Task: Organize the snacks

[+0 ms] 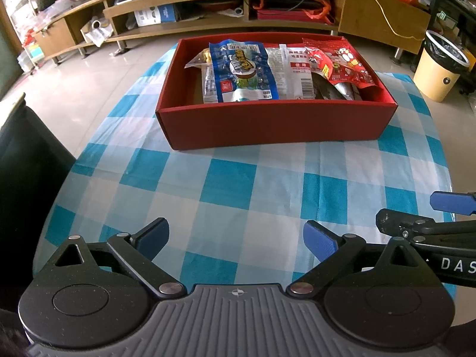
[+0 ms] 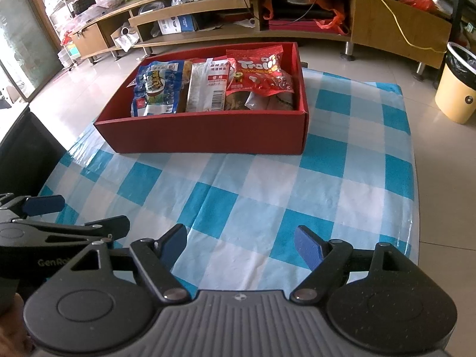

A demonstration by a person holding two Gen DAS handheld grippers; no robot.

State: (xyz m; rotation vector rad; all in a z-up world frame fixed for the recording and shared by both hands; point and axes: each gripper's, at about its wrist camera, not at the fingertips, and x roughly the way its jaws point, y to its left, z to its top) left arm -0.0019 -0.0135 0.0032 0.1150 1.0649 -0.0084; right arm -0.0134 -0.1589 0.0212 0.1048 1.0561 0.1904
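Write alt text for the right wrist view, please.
A red box full of snack packets stands on a blue and white checked tablecloth. The right hand-held gripper hangs open and empty in front, with the left hand-held gripper beside it.

Silver pkts (image 1: 345,89) half hidden under red bag (image 1: 339,62).

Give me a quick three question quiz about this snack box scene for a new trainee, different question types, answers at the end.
1. True or false: the red box stands on bare wood.
2. Which packet lies at the box's right end? A blue packet B white packet C red packet
3. Fill in: both the left gripper and the right gripper are ____ and hold nothing.

Key:
1. False; it stands on a checked cloth.
2. C
3. open
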